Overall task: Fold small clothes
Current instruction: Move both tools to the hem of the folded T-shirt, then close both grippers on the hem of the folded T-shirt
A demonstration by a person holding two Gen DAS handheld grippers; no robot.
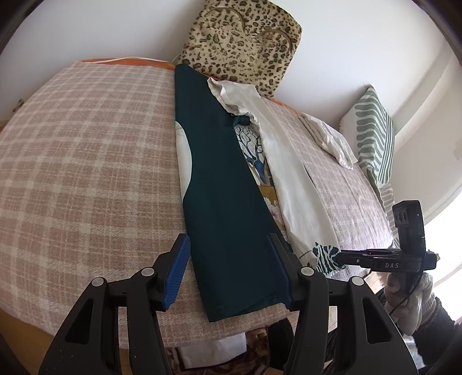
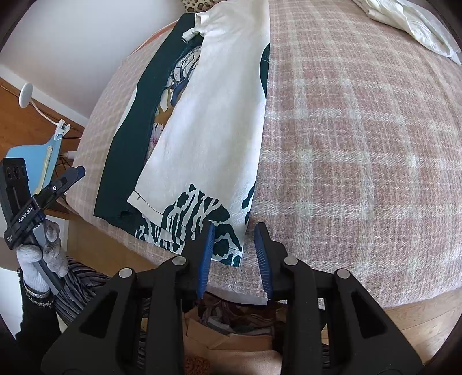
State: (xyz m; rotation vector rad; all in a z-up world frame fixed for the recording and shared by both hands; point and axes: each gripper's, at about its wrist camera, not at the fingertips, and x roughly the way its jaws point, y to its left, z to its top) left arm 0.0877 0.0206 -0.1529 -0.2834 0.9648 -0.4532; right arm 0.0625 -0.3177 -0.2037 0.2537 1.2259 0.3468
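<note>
Both claws stand apart, gripping nothing: left gripper (image 1: 231,271) straddles the dark-green hem, right gripper (image 2: 235,253) hangs over the patterned corner at lower centre. Their garment (image 2: 202,115) lies folded lengthwise; cross folds remain, and a white cloth (image 2: 404,20), upper right, waits untouched.

Both wrist views look steeply down, close over the bed's (image 1: 86,150) near edge, sharing the folded garment (image 1: 225,202)

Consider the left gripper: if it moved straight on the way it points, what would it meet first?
Most likely the folded dark green garment, whose near end lies between the open left gripper. Depth is unclear, so the checked blanket beneath could be touched at nearly the same moment.
</note>
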